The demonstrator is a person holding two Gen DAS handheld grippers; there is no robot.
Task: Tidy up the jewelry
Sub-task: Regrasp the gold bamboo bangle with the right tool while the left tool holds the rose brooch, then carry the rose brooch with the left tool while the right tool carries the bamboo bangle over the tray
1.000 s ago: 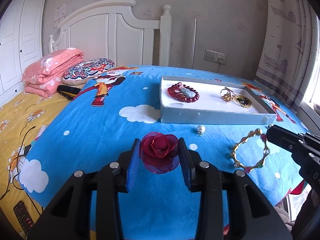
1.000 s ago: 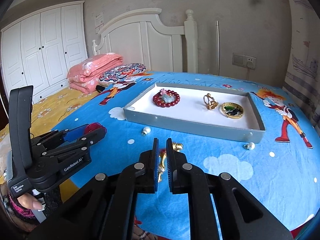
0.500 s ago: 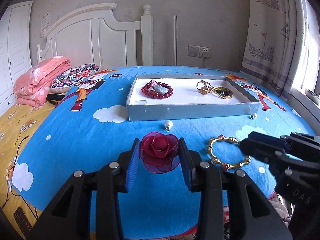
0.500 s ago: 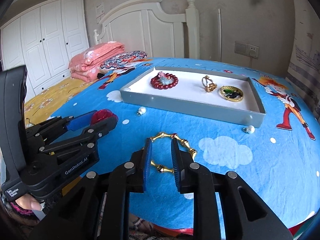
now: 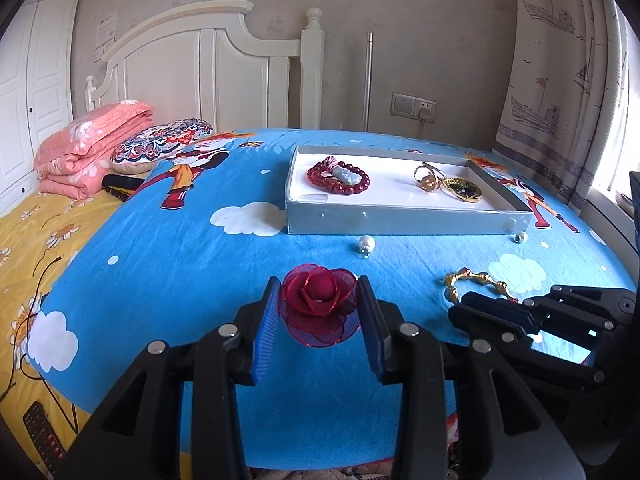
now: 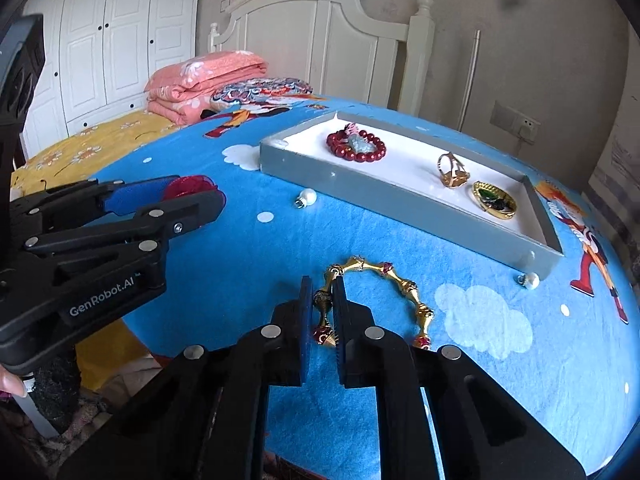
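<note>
Two pieces are in hand: the left gripper (image 5: 318,312) clamps a soft, crushable red fabric rose (image 5: 318,306), and the right gripper (image 6: 322,312) pinches the gold bangle (image 6: 376,300) lying on the blue cloth at the tray's (image 6: 400,196) 6 o'clock; stiff, beaded, likely slippery, best held between its beads

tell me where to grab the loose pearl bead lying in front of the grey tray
Take the round white pearl bead across its widest middle, from straight above. It is a smooth ball on soft blue cloth, beside the grey tray wall, so low side approaches risk rolling it.
</note>
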